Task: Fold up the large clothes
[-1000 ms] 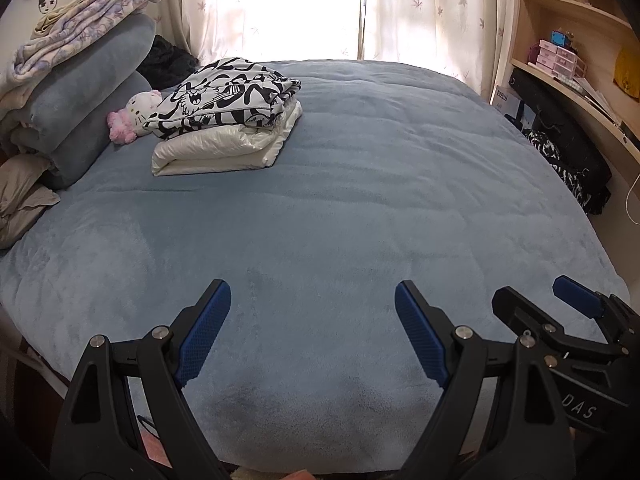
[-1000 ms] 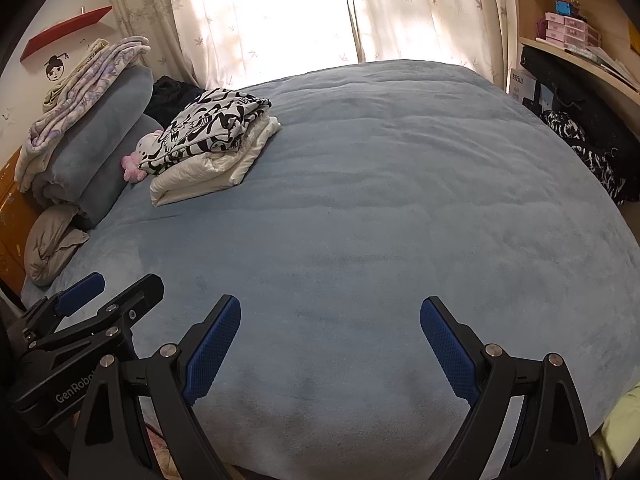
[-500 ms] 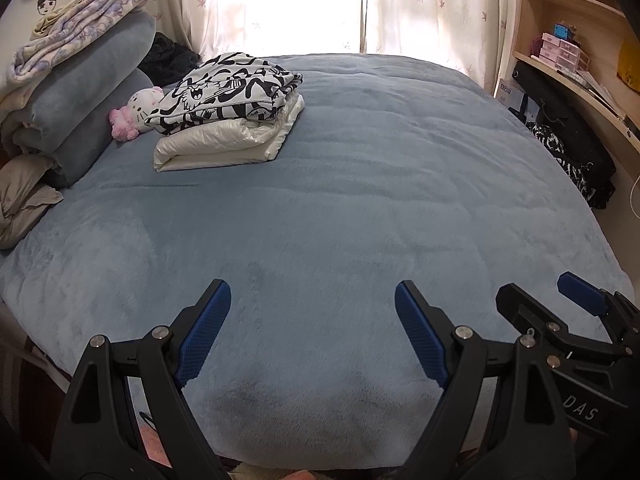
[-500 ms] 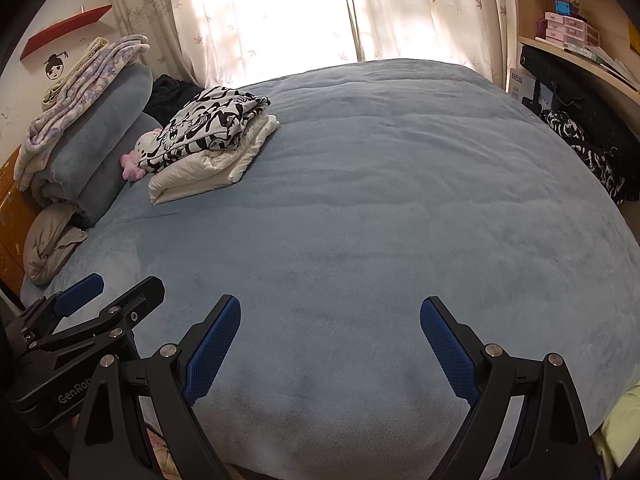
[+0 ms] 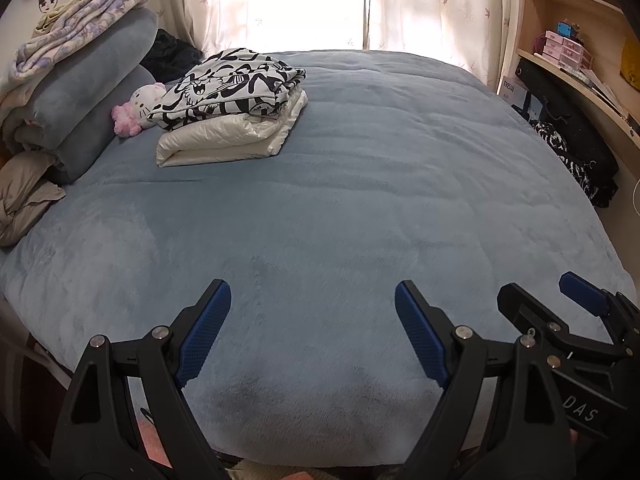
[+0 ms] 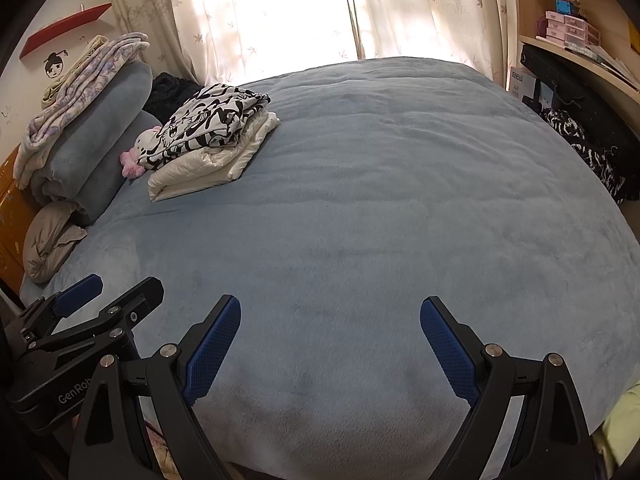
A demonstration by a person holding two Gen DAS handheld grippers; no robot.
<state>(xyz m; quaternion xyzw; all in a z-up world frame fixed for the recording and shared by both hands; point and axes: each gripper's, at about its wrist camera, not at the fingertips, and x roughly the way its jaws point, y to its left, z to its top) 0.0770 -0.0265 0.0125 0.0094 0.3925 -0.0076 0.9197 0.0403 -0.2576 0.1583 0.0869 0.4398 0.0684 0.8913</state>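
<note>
Here, both the left gripper (image 5: 312, 296) and the right gripper (image 6: 330, 312) hang over the near edge of the plush blue bedspread (image 5: 360, 200), jaws spread wide and empty. Folded clothes sit far off by the pillows: a black-and-white patterned garment (image 5: 228, 84) atop what looks like a cream padded jacket (image 5: 228, 140).

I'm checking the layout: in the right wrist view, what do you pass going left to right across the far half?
Rolled blue bedding → pink-and-white plush toy → folded black-and-white garment → bare blue bedspread → black patterned clothes.
</note>
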